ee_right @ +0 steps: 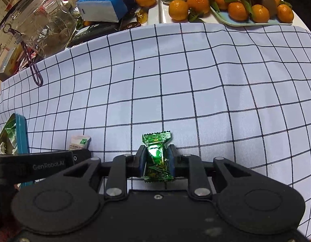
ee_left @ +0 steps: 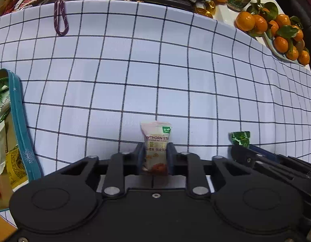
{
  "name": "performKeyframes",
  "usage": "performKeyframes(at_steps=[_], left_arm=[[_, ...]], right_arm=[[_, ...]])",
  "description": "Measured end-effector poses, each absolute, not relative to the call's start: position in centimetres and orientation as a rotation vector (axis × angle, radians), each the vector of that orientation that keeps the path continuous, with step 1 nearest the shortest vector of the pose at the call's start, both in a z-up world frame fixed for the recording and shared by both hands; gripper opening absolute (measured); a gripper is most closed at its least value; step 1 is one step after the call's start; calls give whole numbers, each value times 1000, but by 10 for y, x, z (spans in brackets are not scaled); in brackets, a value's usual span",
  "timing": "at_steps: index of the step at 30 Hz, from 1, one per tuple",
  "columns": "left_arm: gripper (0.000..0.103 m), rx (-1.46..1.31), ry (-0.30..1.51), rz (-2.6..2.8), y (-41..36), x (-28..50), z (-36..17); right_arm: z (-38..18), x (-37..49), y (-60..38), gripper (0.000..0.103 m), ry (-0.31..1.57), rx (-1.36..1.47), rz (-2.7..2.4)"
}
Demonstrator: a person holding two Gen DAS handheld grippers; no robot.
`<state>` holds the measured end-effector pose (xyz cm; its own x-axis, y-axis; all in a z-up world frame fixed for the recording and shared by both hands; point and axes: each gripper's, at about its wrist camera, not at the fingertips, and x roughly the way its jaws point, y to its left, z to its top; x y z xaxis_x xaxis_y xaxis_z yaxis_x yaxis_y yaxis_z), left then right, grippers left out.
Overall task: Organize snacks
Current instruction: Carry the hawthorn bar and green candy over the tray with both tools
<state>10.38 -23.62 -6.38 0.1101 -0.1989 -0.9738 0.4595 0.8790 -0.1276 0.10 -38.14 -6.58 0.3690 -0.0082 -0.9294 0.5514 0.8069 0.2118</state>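
Looking along the left wrist camera, much of the near tabletop is hidden under the black gripper body, and the blue tin (ee_left: 22, 133) at the left edge is cut off, its packets only partly legible. The left gripper (ee_left: 156, 155) is clamped on a white hawthorn strip packet (ee_left: 156, 147), held upright between both fingers above the checked cloth (ee_left: 155, 70); its lower end is lost behind the linkage. At the right, the green candy (ee_left: 240, 138) pokes up from the right gripper, whose fingers are mostly hidden here. Tangerines (ee_left: 276, 34) crowd the far right corner.

From the right wrist camera, the right gripper (ee_right: 156, 159) is closed on that green candy (ee_right: 157, 157), glare washing out its print. The packet's (ee_right: 79, 142) top shows just left, its lower part behind the other gripper. A glass jar (ee_right: 42, 22) stands near the far left corner, contents probably dried leaves.
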Motion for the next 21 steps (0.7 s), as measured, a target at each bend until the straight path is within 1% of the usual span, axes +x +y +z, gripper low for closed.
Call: performKeyframes(at_steps=[2, 3, 4, 9, 10, 12, 21], left_arm=[[26, 229, 1371, -492, -236, 102, -62], [26, 234, 1362, -492, -237, 101, -61], [26, 239, 1353, -492, -237, 100, -59], [26, 225, 1348, -477, -231, 101, -52], [26, 220, 1350, -473, -229, 102, -51], [26, 213, 1352, -464, -225, 104, -50], [26, 187, 1340, -442, -206, 105, -36]], right_arm=[[-66, 1, -381, 26, 1157, 553, -378], [-66, 1, -380, 28, 1160, 552, -375], [-66, 1, -379, 28, 1162, 549, -374], [-66, 1, -376, 28, 1177, 539, -363], [-65, 1, -375, 26, 1178, 533, -359], [-64, 0, -373, 25, 1175, 522, -351], [-55, 2, -369, 25, 1157, 529, -359]])
